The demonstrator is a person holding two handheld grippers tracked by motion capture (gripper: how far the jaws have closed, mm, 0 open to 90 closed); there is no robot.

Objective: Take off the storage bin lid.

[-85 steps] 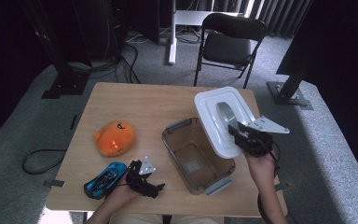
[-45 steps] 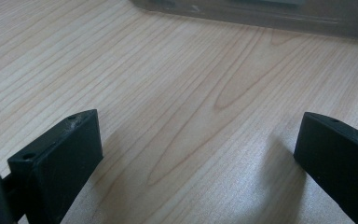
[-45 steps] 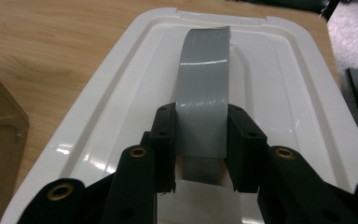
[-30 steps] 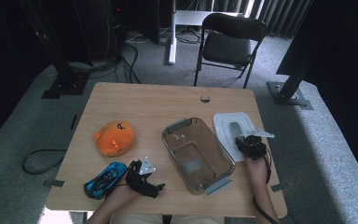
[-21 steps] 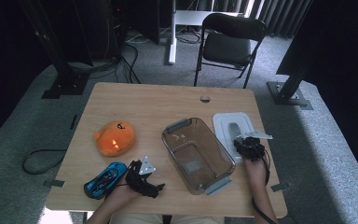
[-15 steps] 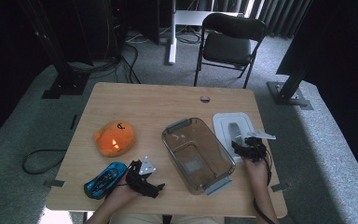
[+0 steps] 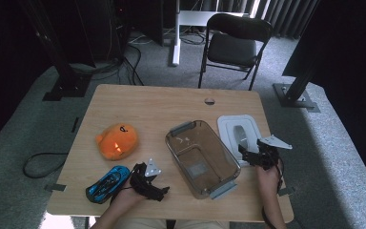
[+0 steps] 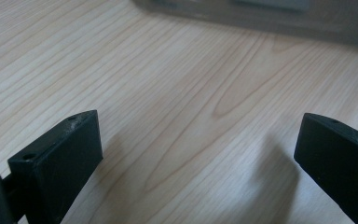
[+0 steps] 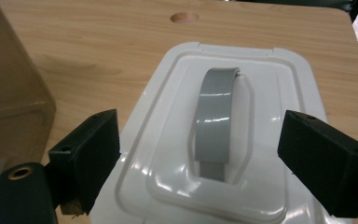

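lid (image 7: 238, 136) lies flat on the table (image 7: 147, 105), right of the clear bin (image 7: 201, 157), just ahead of the right gripper (image 7: 251, 156); left gripper (image 7: 148, 183) is well apart. right gripper view: jaws spread, released, straddling the grey handle (image 9: 216, 121), which runs straight away. left gripper view: jaws wide over bare wood.

Right tongs (image 7: 251, 156) over white lid (image 7: 238, 136).

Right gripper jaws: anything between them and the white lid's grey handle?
Nothing. In the right gripper view the right gripper stands open over the white lid, its jaws either side of the grey handle, clear of it.
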